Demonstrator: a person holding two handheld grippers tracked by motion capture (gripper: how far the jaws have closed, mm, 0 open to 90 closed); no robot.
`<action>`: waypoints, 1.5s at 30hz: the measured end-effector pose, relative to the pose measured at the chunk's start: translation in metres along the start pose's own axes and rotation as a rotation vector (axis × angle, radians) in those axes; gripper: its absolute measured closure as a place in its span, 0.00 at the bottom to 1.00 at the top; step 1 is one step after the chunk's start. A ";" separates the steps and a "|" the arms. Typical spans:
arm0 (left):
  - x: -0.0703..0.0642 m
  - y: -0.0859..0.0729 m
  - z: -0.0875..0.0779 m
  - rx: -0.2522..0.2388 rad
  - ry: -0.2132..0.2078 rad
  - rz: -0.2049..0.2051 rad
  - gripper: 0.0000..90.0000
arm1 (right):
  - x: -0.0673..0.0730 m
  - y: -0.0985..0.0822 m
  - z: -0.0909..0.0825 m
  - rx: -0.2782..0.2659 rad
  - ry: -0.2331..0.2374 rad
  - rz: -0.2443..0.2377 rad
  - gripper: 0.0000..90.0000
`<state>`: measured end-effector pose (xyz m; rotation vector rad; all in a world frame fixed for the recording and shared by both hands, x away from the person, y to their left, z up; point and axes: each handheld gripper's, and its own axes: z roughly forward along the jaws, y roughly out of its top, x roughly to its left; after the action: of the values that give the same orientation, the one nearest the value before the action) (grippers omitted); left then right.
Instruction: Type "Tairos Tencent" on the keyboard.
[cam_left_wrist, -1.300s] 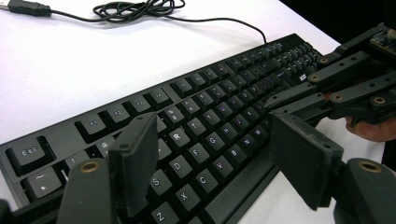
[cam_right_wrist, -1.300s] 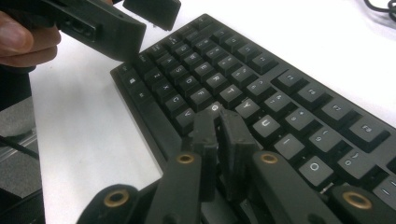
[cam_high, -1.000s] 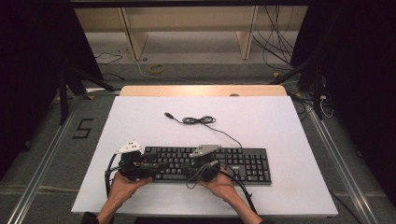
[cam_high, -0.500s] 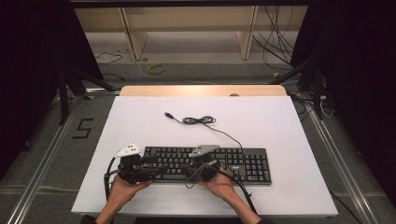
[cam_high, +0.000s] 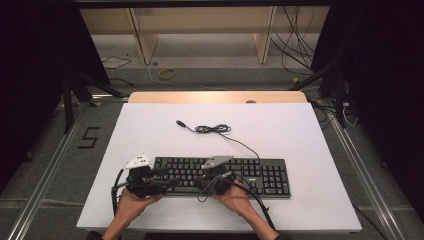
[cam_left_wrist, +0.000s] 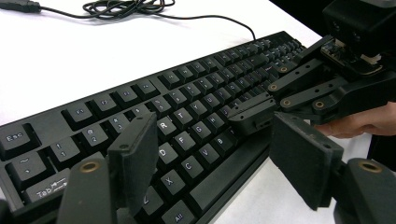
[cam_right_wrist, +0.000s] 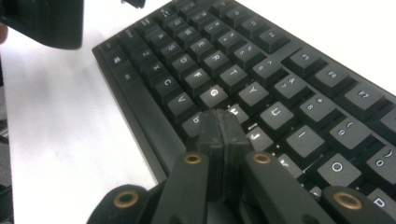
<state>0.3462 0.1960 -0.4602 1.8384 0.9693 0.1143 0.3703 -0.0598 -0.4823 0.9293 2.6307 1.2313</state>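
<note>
Right gripper (cam_right_wrist: 219, 126) has its jaws pressed flat together with nothing between them, and the joined tip is sitting right down on the keyboard (cam_right_wrist: 261, 70), around the H key just below G and Y in the right gripper view; looks like it's touching the keys, though I can't tell how hard it's pressing. From the left gripper view you can see that same closed tip (cam_left_wrist: 252, 116) poking down into the middle letter rows at about 2 o'clock from the left jaws. Left gripper (cam_left_wrist: 215, 158) is the opposite story: jaws standing wide apart, nothing held, hovering over the bottom-left corner of the keyboard (cam_left_wrist: 154, 107) with the Z/X/C keys and the space bar showing in the gap between the pads. Can't tell whether either pad actually touches the board. In the high view the black keyboard (cam_high: 260, 172) lies flat across the near half of the white table (cam_high: 300, 125), left gripper (cam_high: 162, 184) at its left end, right gripper (cam_high: 216, 181) near its middle. The keyboard's cable (cam_high: 215, 129) runs off toward 12 o'clock in a loose coil, plug lying free on the table.
</note>
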 end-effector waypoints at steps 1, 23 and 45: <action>0.000 0.000 0.000 0.000 0.000 0.000 0.36 | 0.000 0.000 0.001 0.009 -0.001 0.000 1.00; 0.003 0.000 0.001 0.001 0.010 -0.006 0.36 | -0.004 0.000 -0.019 -0.065 0.014 0.034 0.97; 0.004 0.003 0.006 0.020 0.011 0.000 0.36 | -0.012 -0.010 -0.052 -0.154 0.033 0.087 0.66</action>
<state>0.3529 0.1937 -0.4621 1.8576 0.9811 0.1155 0.3582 -0.1062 -0.4567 1.0132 2.5004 1.4583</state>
